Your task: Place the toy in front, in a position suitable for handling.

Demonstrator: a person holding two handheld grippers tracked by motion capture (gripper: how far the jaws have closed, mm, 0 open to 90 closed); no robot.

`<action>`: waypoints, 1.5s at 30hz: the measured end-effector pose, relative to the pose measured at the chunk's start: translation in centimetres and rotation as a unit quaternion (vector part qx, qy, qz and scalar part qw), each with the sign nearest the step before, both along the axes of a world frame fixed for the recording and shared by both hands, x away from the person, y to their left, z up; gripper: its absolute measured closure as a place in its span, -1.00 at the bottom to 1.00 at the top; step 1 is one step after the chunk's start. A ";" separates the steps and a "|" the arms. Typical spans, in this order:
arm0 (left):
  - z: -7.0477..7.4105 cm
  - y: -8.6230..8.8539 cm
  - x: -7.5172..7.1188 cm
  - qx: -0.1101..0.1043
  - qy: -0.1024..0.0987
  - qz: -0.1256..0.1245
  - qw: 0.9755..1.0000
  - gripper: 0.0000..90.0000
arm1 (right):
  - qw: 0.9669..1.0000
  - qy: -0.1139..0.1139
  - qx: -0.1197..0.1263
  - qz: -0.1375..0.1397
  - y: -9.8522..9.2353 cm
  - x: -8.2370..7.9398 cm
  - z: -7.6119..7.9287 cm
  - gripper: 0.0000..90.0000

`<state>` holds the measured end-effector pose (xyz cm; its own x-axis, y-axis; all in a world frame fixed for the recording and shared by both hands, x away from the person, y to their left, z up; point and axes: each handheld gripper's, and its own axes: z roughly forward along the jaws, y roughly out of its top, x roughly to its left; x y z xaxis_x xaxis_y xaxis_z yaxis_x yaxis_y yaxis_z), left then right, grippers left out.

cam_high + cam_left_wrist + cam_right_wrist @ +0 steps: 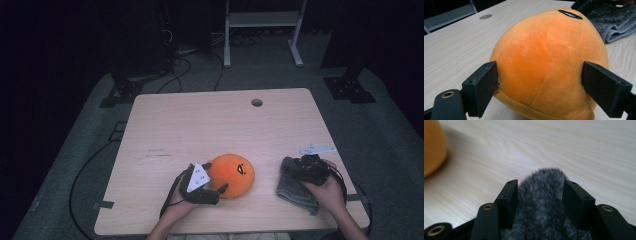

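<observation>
Table (200, 125): far half and left side bare, open for passage. Near edge: orange plush ball (231, 174) at centre, grey towel (295, 187) at right, a bare strip between them.

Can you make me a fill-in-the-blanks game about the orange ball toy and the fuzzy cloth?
1. The left gripper has its jaws on either side of the round ____ plush toy.
2. The fuzzy grey ____ sits between the right gripper jaws.
3. Both things lie on a light ____ table.

Missing words: orange; cloth; wooden

surface (200, 125): pale wood, round hole (257, 102) far right
floor (385, 140): grey, cables (175, 65)
frame (262, 22): white, far
</observation>
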<state>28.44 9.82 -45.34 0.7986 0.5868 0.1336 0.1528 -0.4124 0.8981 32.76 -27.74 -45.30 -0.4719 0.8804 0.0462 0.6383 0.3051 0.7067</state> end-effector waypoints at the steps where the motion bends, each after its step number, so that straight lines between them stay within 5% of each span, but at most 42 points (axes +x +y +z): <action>1: 0.0 0.0 0.0 0.000 0.000 0.000 1.000 -0.68 | 1.000 0.004 -0.006 -0.002 -0.1 0.0 -0.2 0.01; 5: -0.1 0.1 0.0 -0.001 0.000 -0.001 1.000 -0.68 | 1.000 0.020 -0.023 0.002 -0.4 0.1 -1.5 0.05; 12: -0.1 0.2 0.0 -0.003 0.000 -0.001 1.000 -0.68 | 0.999 0.007 -0.039 0.000 -0.1 0.2 -1.5 0.70; 15: -0.1 0.2 0.1 0.000 0.001 0.004 1.000 -0.67 | 1.000 0.012 -0.005 0.022 0.1 -0.1 -1.0 0.74; 17: -0.1 0.2 0.3 -0.004 0.004 0.008 1.000 -0.67 | 0.999 -0.007 0.029 0.043 0.6 -0.8 0.0 0.74; 19: -0.1 0.2 0.5 -0.010 0.011 0.015 1.000 -0.64 | 0.995 -0.037 0.065 0.072 1.5 -2.0 1.6 0.73; 21: -0.1 0.1 0.8 -0.019 0.022 0.023 0.999 -0.64 | 0.987 -0.071 0.095 0.112 3.2 -3.5 3.1 0.73; 25: -0.1 -0.1 1.1 -0.027 0.032 0.035 0.999 -0.60 | 0.972 -0.115 0.093 0.180 7.6 -5.5 4.1 0.73; 28: 0.0 -0.1 1.3 -0.027 0.042 0.037 0.998 -0.60 | 0.965 -0.148 0.096 0.195 9.9 -5.7 4.0 0.72; 30: 0.0 0.0 1.5 -0.025 0.047 0.033 0.998 -0.59 | 0.962 -0.158 0.102 0.196 10.6 -5.1 3.7 0.71; 34: 0.1 0.2 1.8 -0.021 0.058 0.033 0.998 -0.50 | 0.968 -0.141 0.087 0.190 11.0 -3.6 2.8 0.70; 38: 0.1 0.4 1.9 -0.022 0.063 0.031 0.997 -0.49 | 0.976 -0.124 0.098 0.147 9.4 -2.9 2.9 0.72; 41: 0.0 0.1 1.9 -0.020 0.064 0.034 0.997 -0.49 | 0.974 -0.110 0.118 0.161 9.5 -3.3 3.1 0.73; 42: 0.0 0.1 2.0 -0.020 0.064 0.035 0.997 -0.49 | 0.970 -0.115 0.111 0.181 10.2 -3.9 3.2 0.73; 45: 0.0 0.1 2.0 -0.021 0.067 0.038 0.997 -0.49 | 0.968 -0.135 0.077 0.199 11.6 -4.6 3.3 0.73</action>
<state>30.44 9.95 -45.38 0.7608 0.6490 0.0039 0.3011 -0.3583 0.8837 28.15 -16.13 -42.04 -0.7847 0.6198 -0.0105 0.2778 0.3667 0.8879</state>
